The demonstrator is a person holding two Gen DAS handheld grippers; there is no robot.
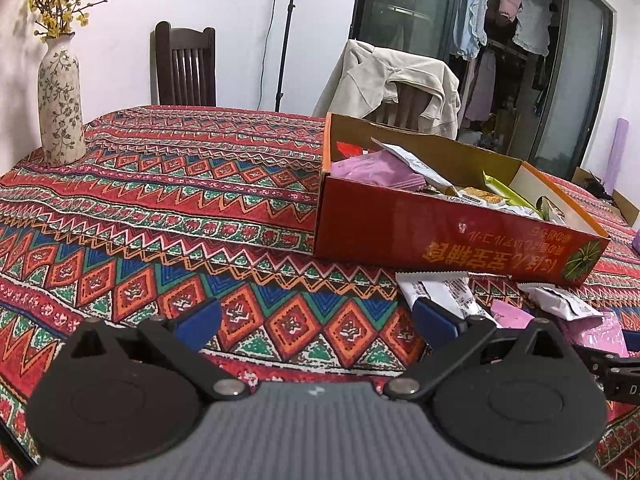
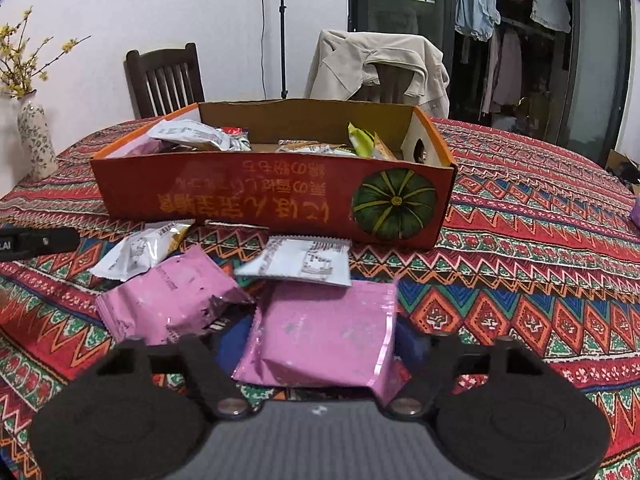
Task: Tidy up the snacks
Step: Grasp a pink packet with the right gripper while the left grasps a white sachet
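Note:
An orange-red cardboard box (image 2: 240,196) with a pumpkin picture stands on the patterned tablecloth and holds several snack packets. In front of it lie a pink packet (image 2: 172,300), a white packet (image 2: 300,260) and a silvery one (image 2: 136,252). My right gripper (image 2: 320,344) has its blue pads against both sides of a larger pink snack packet (image 2: 320,332), shut on it. My left gripper (image 1: 318,320) is open over bare cloth, left of the box (image 1: 440,232), with nothing between its fingers. A white packet (image 1: 440,288) lies just beyond its right finger.
A flowered vase (image 1: 60,96) with yellow blossoms stands at the table's far left. A dark wooden chair (image 1: 184,68) and a chair draped with a beige jacket (image 1: 392,80) stand behind the table. Part of the left gripper (image 2: 36,240) shows at the right wrist view's left edge.

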